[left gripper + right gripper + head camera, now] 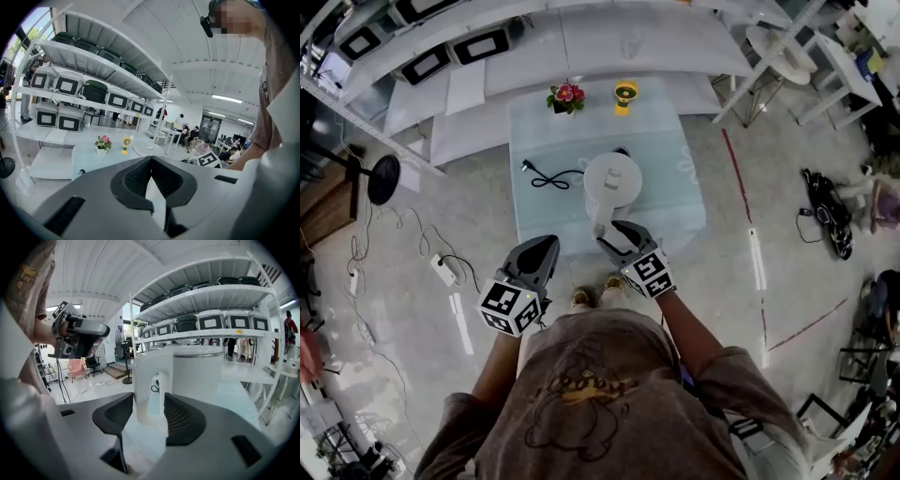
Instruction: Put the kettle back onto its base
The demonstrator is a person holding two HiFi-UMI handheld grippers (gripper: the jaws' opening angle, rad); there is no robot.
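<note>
- Closest in: right gripper (149, 398), jaws wide apart, one pad either side of the handle (146, 380) of the kettle (199, 366), not clamped on it.
- Kettle white, lid on, upright near the middle of the table (680, 211), handle turned toward the person; cannot tell whether seated on its base.
- Just left of it on the tabletop: black cord (551, 177), loosely coiled, plug end lying out to the left.
- Along the table's far edge: potted flowers (566, 96), and beside them a small yellow object (625, 94).
- Off the near edge, level with the right one: left gripper (549, 242), jaws together on nothing, well apart from the kettle.
- Beyond the table: white shelves (581, 42) lined with cases (483, 45).
</note>
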